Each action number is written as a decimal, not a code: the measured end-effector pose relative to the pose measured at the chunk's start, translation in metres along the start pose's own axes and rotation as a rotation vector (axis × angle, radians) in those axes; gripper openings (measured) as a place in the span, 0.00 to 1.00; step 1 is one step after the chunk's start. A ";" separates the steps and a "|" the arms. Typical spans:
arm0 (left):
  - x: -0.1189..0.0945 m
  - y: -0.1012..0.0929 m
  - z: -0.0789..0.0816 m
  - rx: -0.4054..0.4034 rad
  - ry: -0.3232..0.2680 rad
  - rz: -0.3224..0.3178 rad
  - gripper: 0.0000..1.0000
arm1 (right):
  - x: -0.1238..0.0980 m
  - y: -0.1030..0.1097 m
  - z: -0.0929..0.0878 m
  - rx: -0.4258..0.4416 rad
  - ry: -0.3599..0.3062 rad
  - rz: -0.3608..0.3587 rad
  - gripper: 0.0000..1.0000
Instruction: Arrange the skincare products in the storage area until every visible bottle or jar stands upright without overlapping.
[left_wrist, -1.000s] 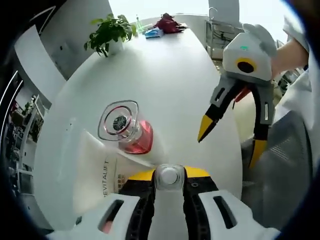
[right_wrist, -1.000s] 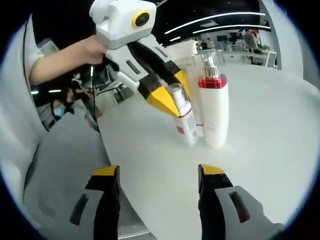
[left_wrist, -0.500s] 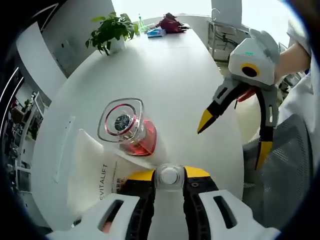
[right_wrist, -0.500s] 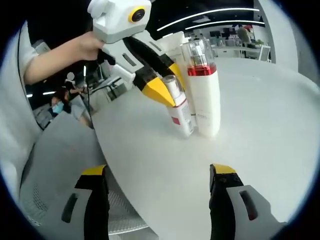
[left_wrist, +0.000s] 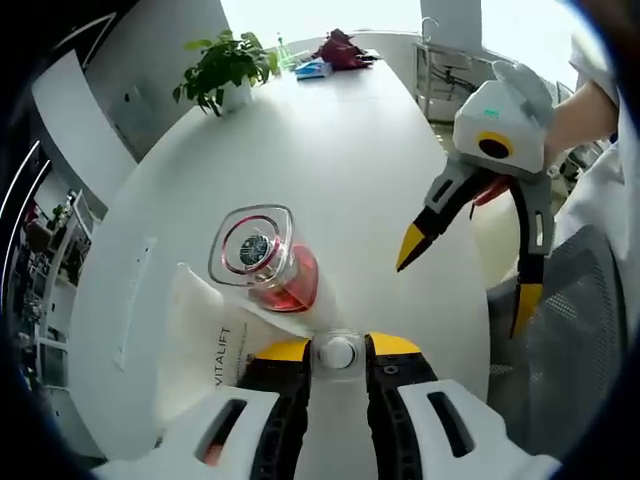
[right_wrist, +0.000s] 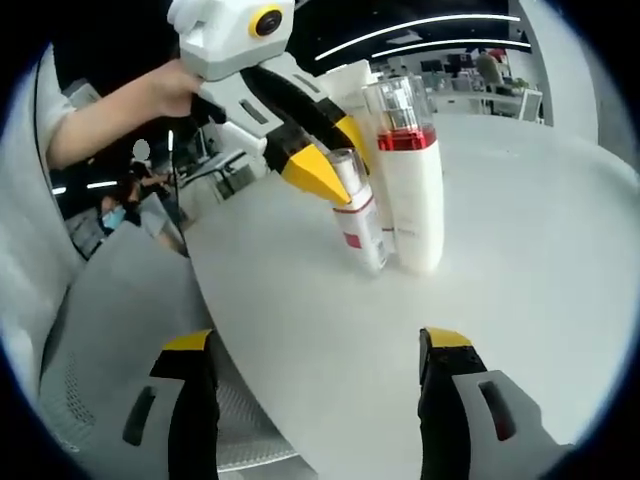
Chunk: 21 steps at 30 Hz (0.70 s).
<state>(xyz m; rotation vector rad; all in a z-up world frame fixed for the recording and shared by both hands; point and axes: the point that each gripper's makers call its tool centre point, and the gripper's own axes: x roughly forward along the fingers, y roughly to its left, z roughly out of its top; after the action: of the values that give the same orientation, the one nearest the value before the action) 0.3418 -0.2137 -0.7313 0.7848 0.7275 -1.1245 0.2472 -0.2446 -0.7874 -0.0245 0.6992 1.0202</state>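
We see left gripper (right_wrist: 330, 150) clamped on small bottle (right_wrist: 358, 215), apparently seating it upright on table (right_wrist: 520, 230), touching tall pump bottle (right_wrist: 408, 180). Right gripper (left_wrist: 465, 280) apart, empty, standing off nearby.

Small clear-capped bottle (right_wrist: 358, 218), white with a red label band: upright on the white table (right_wrist: 520, 260), cap at 6 o'clock in the left gripper view. Tall white pump bottle (right_wrist: 408, 170), clear cap over a red collar: upright, just beside it at 3 o'clock. White tube (left_wrist: 215, 345) lettered "VITALIFT": at 7 o'clock in the left gripper view, beside the pump bottle.
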 end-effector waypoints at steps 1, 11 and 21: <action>-0.002 0.000 0.001 0.005 -0.004 0.003 0.26 | 0.000 0.000 0.000 0.001 0.001 0.000 0.82; -0.016 0.003 0.010 0.024 -0.033 0.032 0.29 | -0.004 0.003 0.004 -0.008 0.005 -0.009 0.84; -0.040 0.003 0.013 -0.007 -0.078 0.068 0.31 | -0.007 0.013 0.016 -0.052 0.011 -0.015 0.88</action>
<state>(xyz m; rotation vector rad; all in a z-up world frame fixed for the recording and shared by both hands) 0.3351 -0.2044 -0.6909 0.7501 0.6346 -1.0850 0.2431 -0.2370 -0.7670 -0.0807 0.6820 1.0244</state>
